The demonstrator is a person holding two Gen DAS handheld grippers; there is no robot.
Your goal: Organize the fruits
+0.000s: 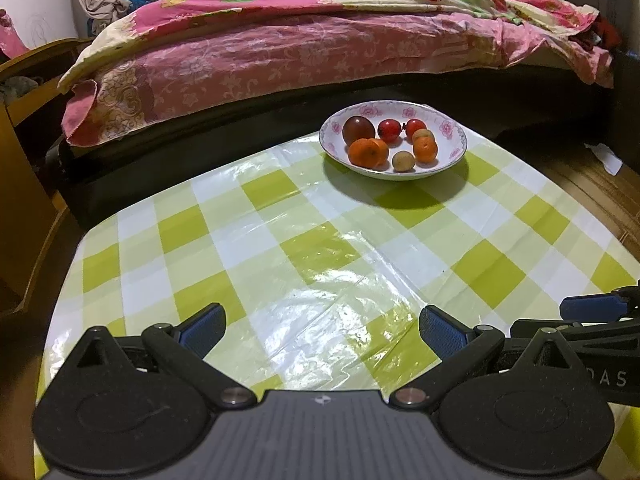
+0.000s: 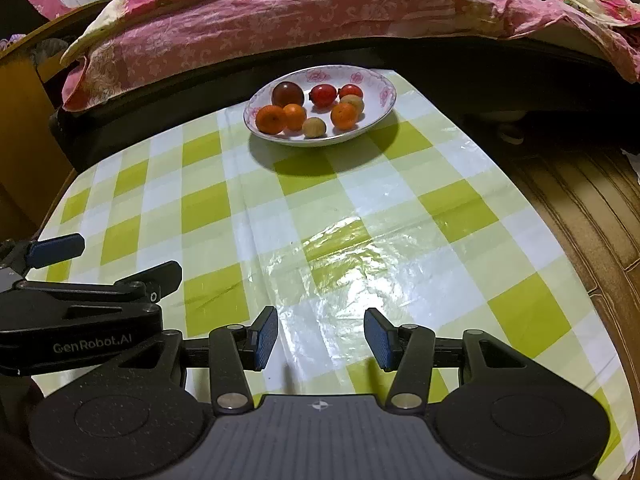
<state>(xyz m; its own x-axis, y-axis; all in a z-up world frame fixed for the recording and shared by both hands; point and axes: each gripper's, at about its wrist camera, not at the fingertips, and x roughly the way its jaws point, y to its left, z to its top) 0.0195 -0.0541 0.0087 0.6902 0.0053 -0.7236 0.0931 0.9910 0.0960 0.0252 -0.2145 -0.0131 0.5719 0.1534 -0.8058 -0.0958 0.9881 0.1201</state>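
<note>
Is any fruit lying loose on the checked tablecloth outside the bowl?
No, every fruit in view sits inside the floral bowl; the green checked tablecloth around it holds none.

Bench cloth point(image 2: 208, 208): glossy check of lime green, pale green, white squares. Bowl point(image 2: 376, 92): white, pink flower print round rim, thin dark edge line. Fruits: three orange point(image 2: 270, 119), two red point(image 2: 323, 95), one dark reddish-brown point(image 2: 287, 94), two pale tan point(image 2: 313, 127). Bed cover point(image 1: 280, 56): pink floral, cream border, green patches. Left gripper point(image 1: 322, 334), right gripper point(image 2: 322, 338): black bodies, blue pads.
</note>
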